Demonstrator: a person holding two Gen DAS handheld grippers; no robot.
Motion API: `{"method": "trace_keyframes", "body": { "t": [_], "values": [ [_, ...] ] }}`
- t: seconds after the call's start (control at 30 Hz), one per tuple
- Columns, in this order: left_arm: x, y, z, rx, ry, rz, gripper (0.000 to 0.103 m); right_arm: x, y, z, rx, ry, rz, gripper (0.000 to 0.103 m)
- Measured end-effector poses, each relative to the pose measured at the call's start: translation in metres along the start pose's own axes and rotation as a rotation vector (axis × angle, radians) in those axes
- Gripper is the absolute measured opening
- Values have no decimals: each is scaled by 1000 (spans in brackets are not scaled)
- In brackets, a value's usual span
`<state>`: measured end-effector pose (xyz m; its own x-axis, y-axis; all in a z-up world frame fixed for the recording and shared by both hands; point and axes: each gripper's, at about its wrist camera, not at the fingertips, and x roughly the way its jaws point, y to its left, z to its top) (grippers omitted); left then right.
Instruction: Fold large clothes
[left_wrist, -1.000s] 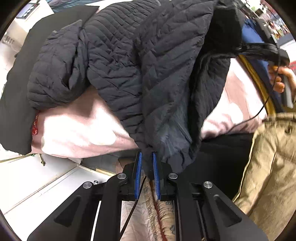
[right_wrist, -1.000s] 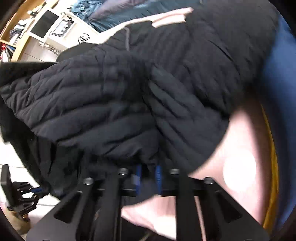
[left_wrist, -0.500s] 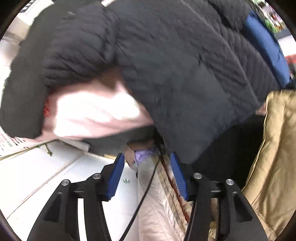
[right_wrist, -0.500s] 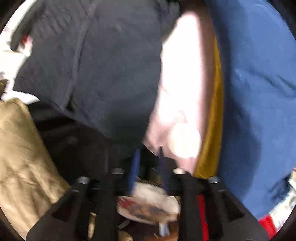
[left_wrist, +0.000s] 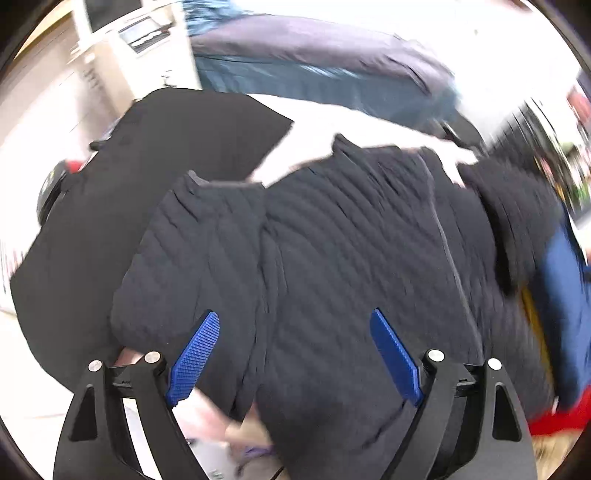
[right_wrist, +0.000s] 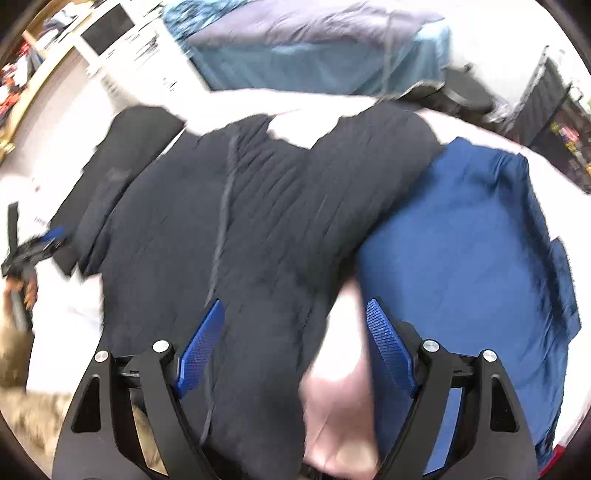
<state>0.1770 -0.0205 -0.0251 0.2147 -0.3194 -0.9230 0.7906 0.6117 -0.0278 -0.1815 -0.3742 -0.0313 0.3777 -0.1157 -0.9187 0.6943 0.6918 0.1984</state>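
Black quilted jacket (left_wrist: 351, 258) lies spread on the pale pink bed sheet (right_wrist: 340, 387), zip running up its middle, collar toward the far side. Against the jacket's right flank lies a blue garment (right_wrist: 461, 258), partly tucked under the jacket's right sleeve; off the jacket's left side lies a flat black cloth (left_wrist: 129, 184), and beyond the jacket's collar a grey-and-teal heap of bedding (right_wrist: 314, 48).

Both grippers hang above the jacket's near hem. The left gripper (left_wrist: 295, 350) has just been opening and now stands released, nothing pinched between its blue pads (left_wrist: 194, 360). The right gripper (right_wrist: 295, 347) has likewise just been opening and is empty, its jaws spanning the jacket's right edge and bare sheet.

Likely trouble from here: both views are smeared, so a quick re-grasp could miss the hem. The right jaws sit over sheet as much as jacket and could pinch the bedding, or snag the blue garment along with the sleeve. Puffy padding may also spring any fold back open.
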Motion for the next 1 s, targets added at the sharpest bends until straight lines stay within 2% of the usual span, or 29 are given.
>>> {"method": "trace_keyframes", "body": {
  "t": [0.07, 0.1, 0.2, 0.23, 0.3, 0.43, 0.5, 0.6, 0.7, 0.73, 0.77, 0.8, 0.83, 0.87, 0.9, 0.93, 1.0],
  "values": [
    [16, 4, 7, -53, -24, 54, 83, 14, -1, 16, 51, -19, 46, 79],
    [23, 11, 11, -71, -29, 65, 84, 24, -2, 13, 61, -25, 66, 79],
    [46, 6, 33, -102, -34, 24, 85, 60, 17, 39, 23, -17, 153, 80],
    [54, 2, 43, -92, -36, 8, 87, 71, 27, 40, 3, -13, 145, 80],
    [74, -12, 63, -37, -35, 12, 89, 104, 45, 63, -71, -18, 105, 80],
    [120, -35, 96, 85, 1, 72, 90, 154, 70, 101, -218, -52, -63, 81],
    [143, -41, 109, 110, 29, 74, 90, 187, 71, 116, -263, -6, -118, 84],
    [183, -44, 122, 134, 105, 93, 96, 225, 63, 126, -270, 54, -150, 84],
    [224, -44, 118, 165, 209, 129, 96, 249, 55, 119, -290, 124, -159, 84],
    [231, -48, 114, 189, 230, 118, 95, 253, 55, 114, -296, 132, -166, 82],
    [236, -52, 109, 223, 237, 113, 94, 252, 56, 111, -303, 120, -165, 68],
    [238, -59, 103, 272, 229, 116, 90, 252, 58, 108, -306, 115, -156, 58],
    [238, -64, 100, 300, 223, 108, 79, 248, 60, 107, -305, 108, -151, 39],
    [237, -66, 98, 313, 223, 93, 74, 244, 61, 107, -295, 103, -139, 23],
    [234, -68, 98, 310, 223, 76, 60, 238, 62, 107, -275, 96, -116, 17],
    [230, -68, 100, 306, 218, 59, 41, 227, 62, 108, -241, 78, -85, 10],
    [215, -66, 103, 295, 181, 50, 19, 203, 61, 109, -194, 33, -43, 7]
  ]
}}
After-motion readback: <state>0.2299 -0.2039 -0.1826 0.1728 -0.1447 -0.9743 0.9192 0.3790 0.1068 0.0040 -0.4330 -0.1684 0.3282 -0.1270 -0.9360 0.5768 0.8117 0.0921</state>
